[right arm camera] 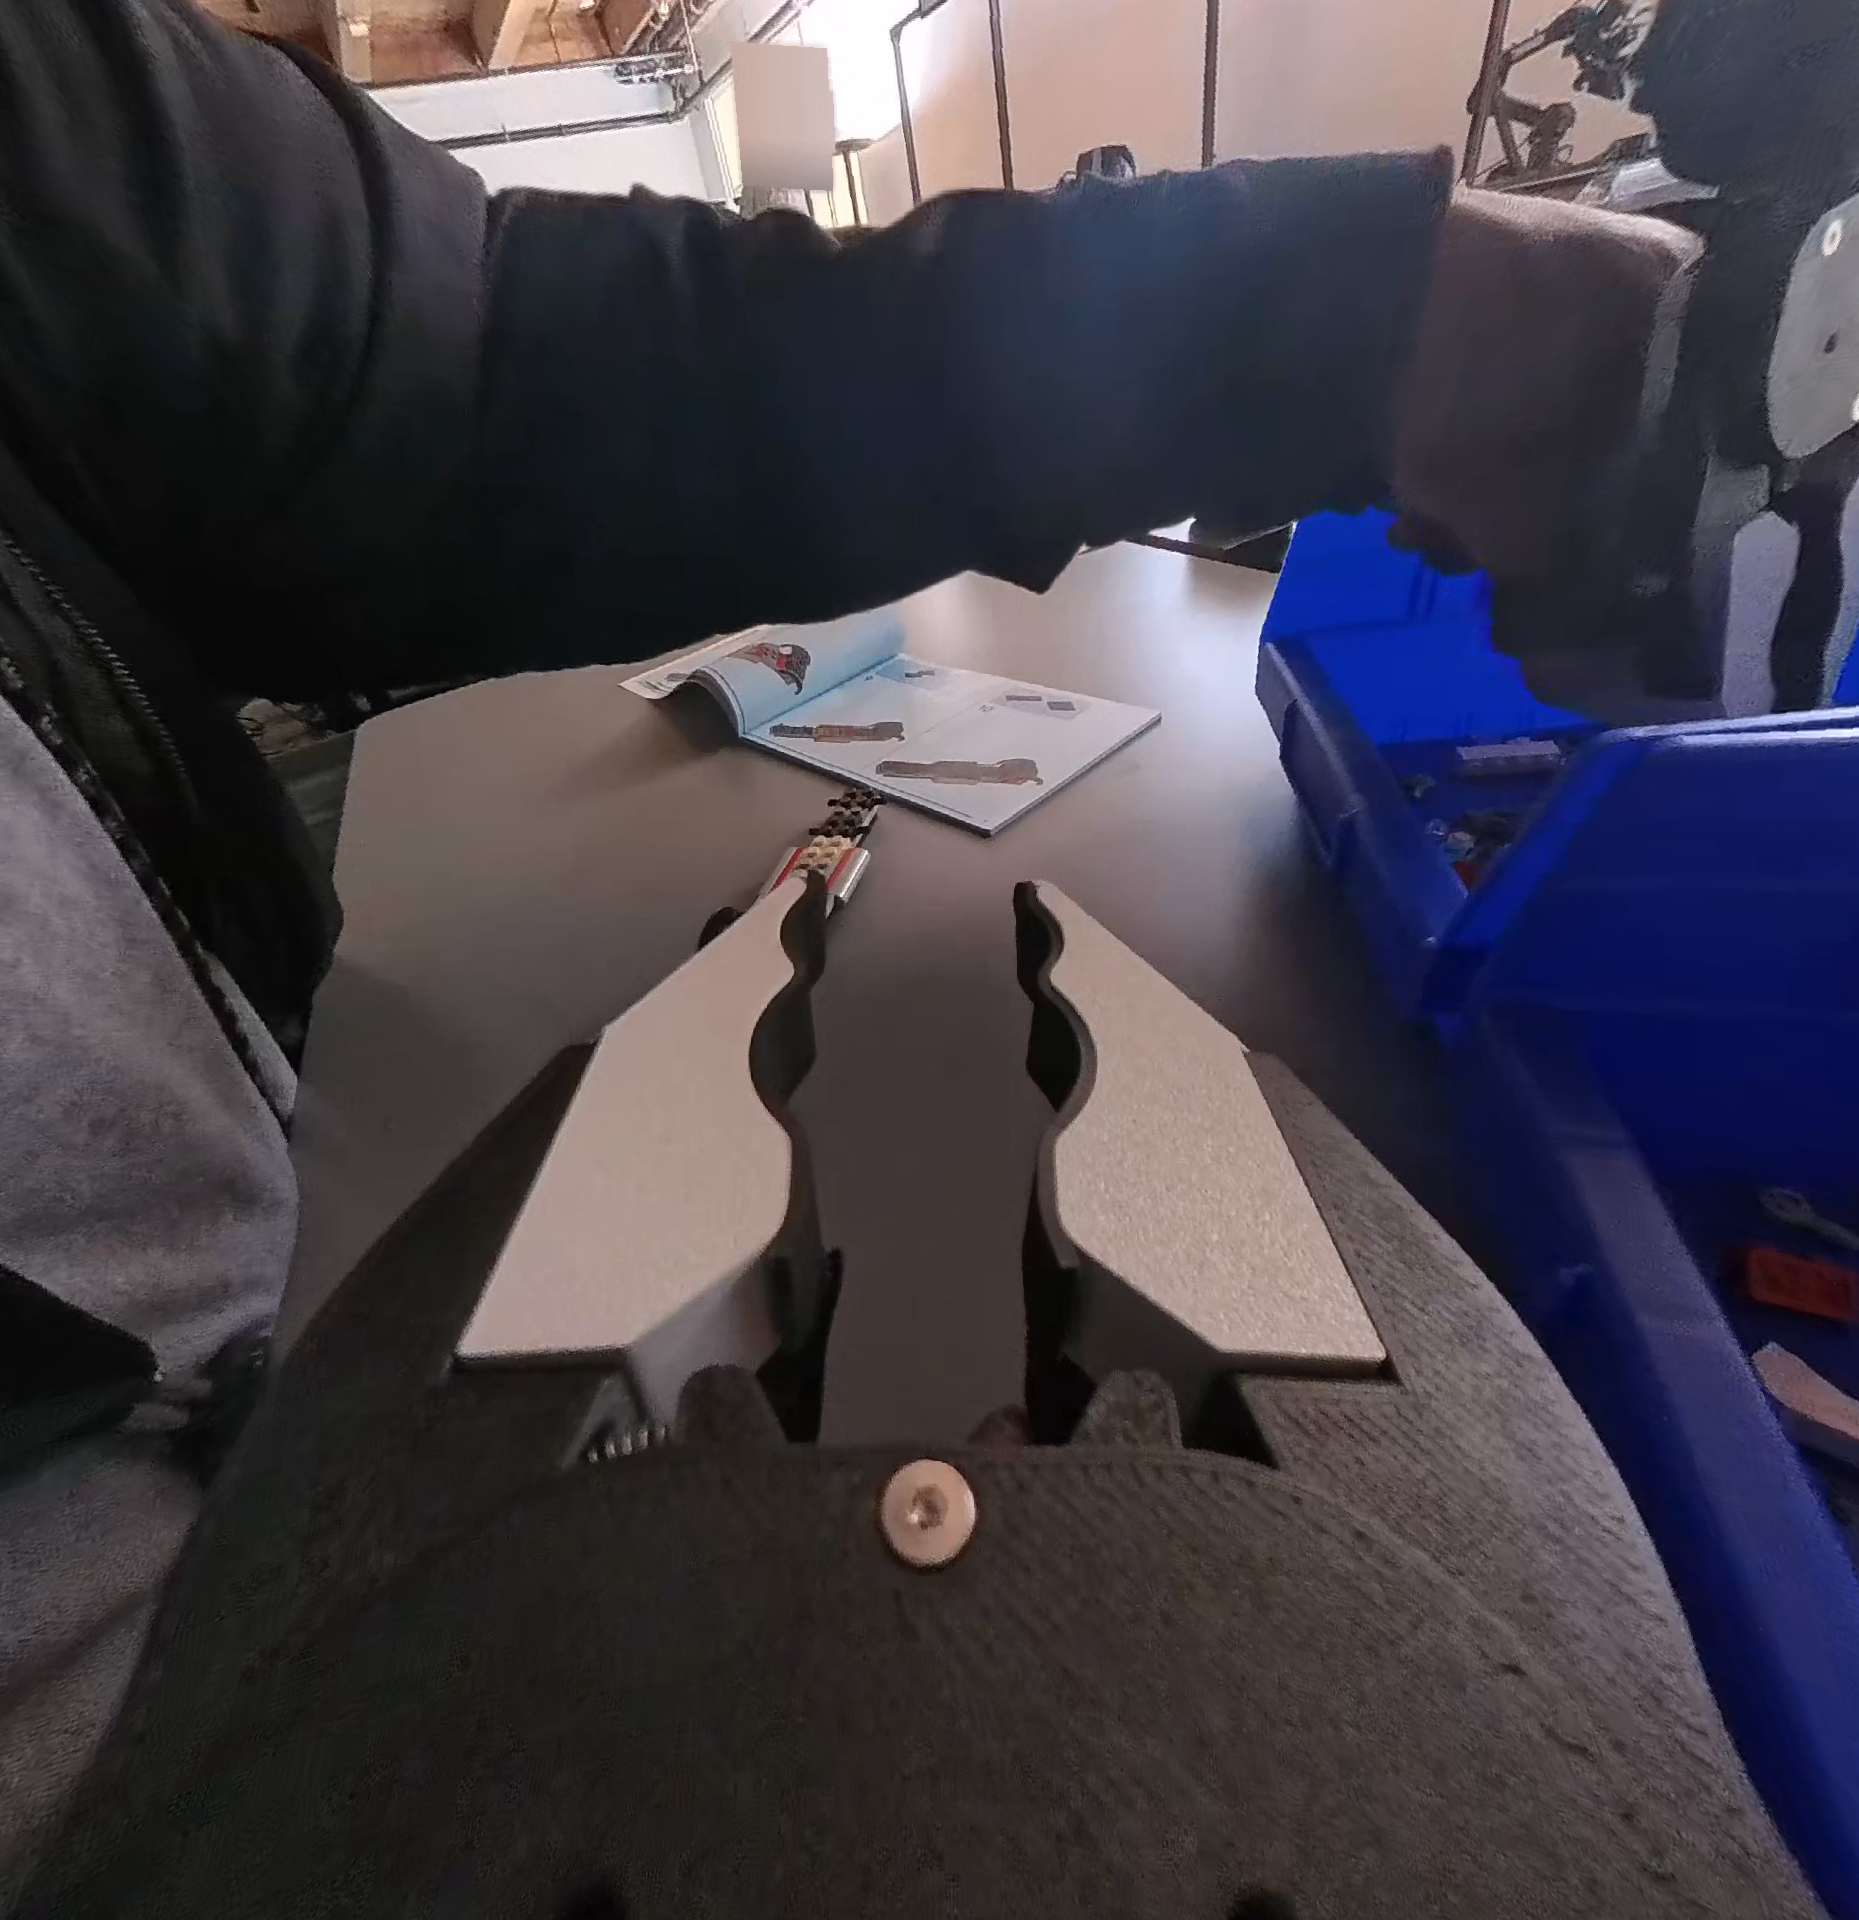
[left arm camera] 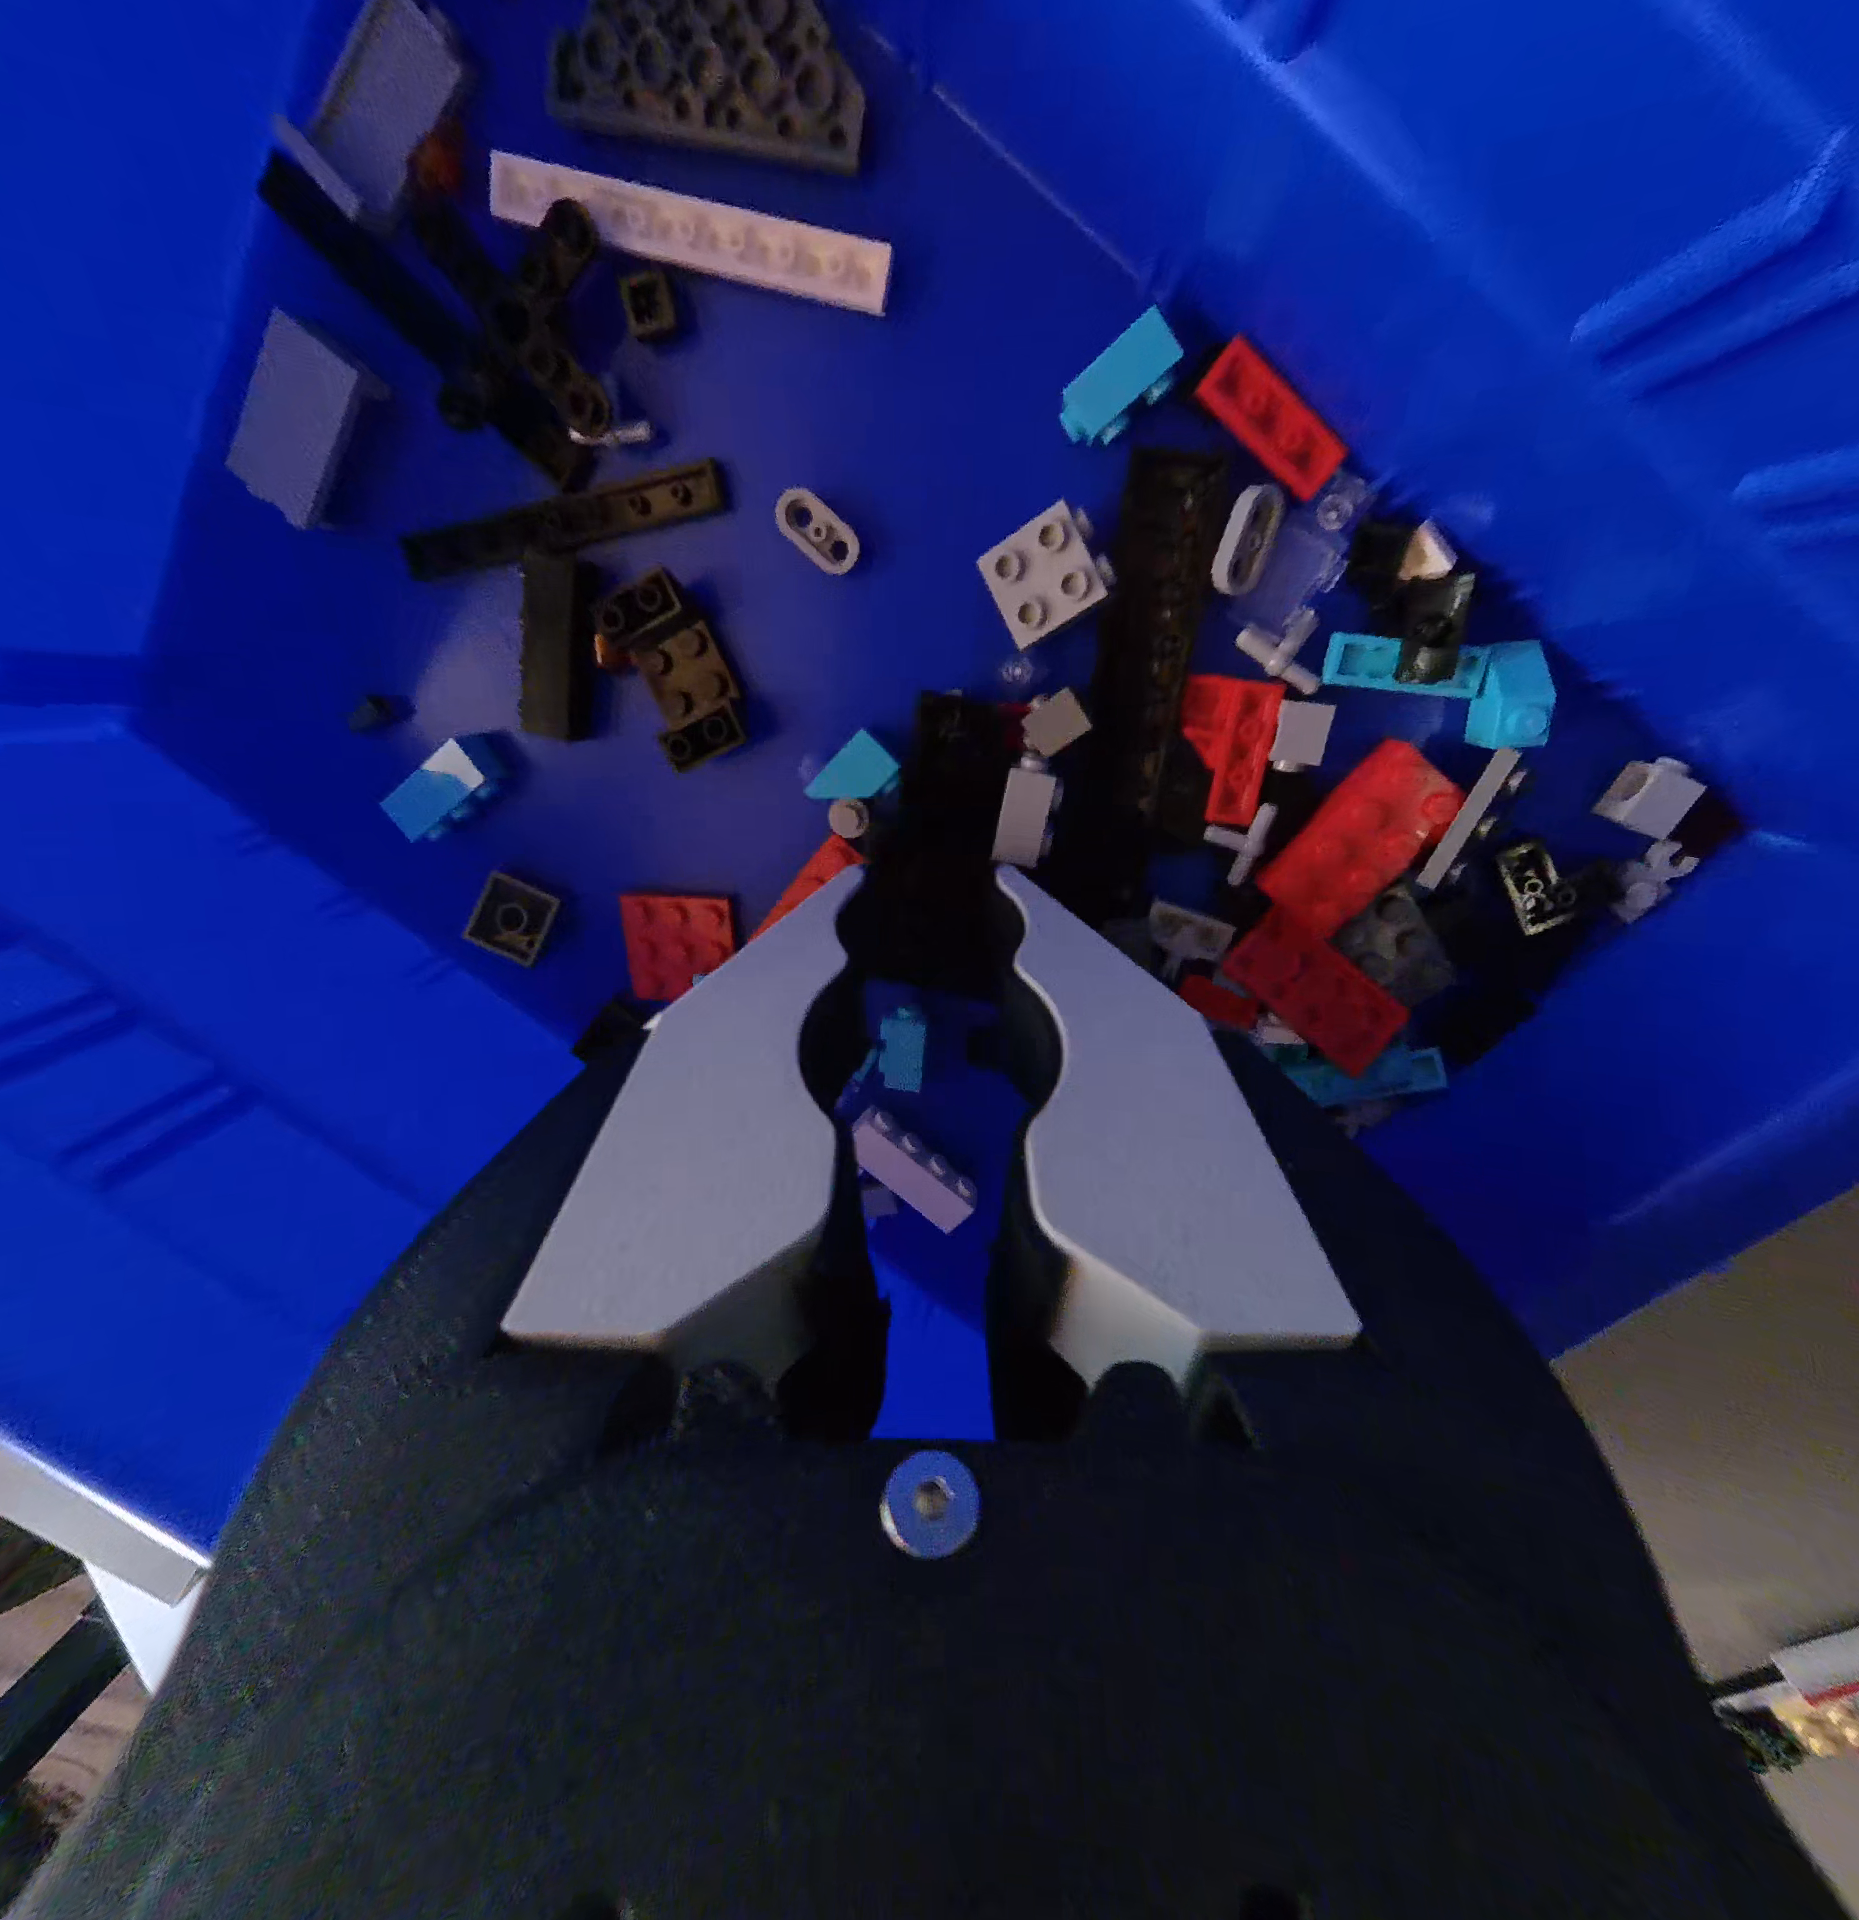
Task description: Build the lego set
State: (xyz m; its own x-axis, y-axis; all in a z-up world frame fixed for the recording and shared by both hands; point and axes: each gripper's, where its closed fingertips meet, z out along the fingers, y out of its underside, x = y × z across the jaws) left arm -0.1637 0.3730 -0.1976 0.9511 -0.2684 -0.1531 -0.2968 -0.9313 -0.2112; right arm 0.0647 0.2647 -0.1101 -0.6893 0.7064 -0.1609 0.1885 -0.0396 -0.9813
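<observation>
The left gripper (left arm camera: 930, 883) is down inside a blue bin (left arm camera: 1424, 260) full of loose lego pieces. Its jaws are nearly shut around the end of a long black piece (left arm camera: 951, 769), and it looks like they are pinching it, but the tips are dark and I cannot be sure.

The right gripper (right arm camera: 920, 899) waits low over the dark bench (right arm camera: 1112, 623) with its jaws wide apart and nothing in them. The small part-built model (right arm camera: 826, 857) lies on the bench just past its left tip. An open booklet (right arm camera: 956, 732) lies farther back. The person's arm in a black sleeve (right arm camera: 800, 395) reaches across to the bin.

Things that could go wrong: the black piece sits in a crowded pile, next to a grey piece (left arm camera: 1029, 810) and red bricks (left arm camera: 1351, 821). A weak pinch at the very end could let it slip and drop back. Lifting it could also drag other pieces along. The right gripper could bump the little model if it moves left.
</observation>
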